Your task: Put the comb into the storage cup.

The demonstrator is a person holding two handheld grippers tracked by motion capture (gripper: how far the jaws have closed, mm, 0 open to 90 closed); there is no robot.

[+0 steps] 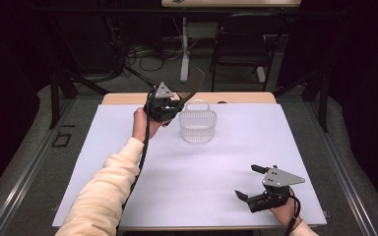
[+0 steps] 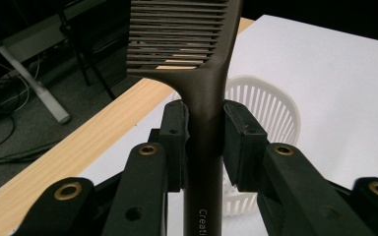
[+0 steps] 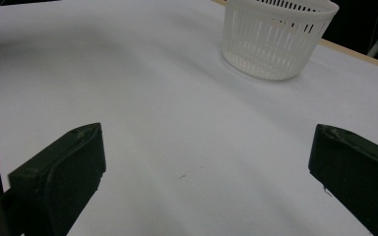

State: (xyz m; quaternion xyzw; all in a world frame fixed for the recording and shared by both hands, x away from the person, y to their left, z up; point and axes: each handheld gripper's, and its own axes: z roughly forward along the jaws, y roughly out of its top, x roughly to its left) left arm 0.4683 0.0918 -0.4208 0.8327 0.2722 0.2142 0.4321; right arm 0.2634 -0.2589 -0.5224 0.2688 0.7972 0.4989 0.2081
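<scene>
comb (image 2: 204, 83) sits clamped in left gripper (image 2: 204, 142) at basket's (image 1: 197, 126) nine o'clock; lower it teeth-first past rim; right gripper (image 1: 256, 184) gapes empty.

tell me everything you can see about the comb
The comb is dark brown, looks like matte plastic, with a long straight handle and a row of fine teeth on one side. Pale lettering on the handle starts "Creati". The left gripper clamps its handle between both fingers, holding it in the air beside the white basket.
</scene>
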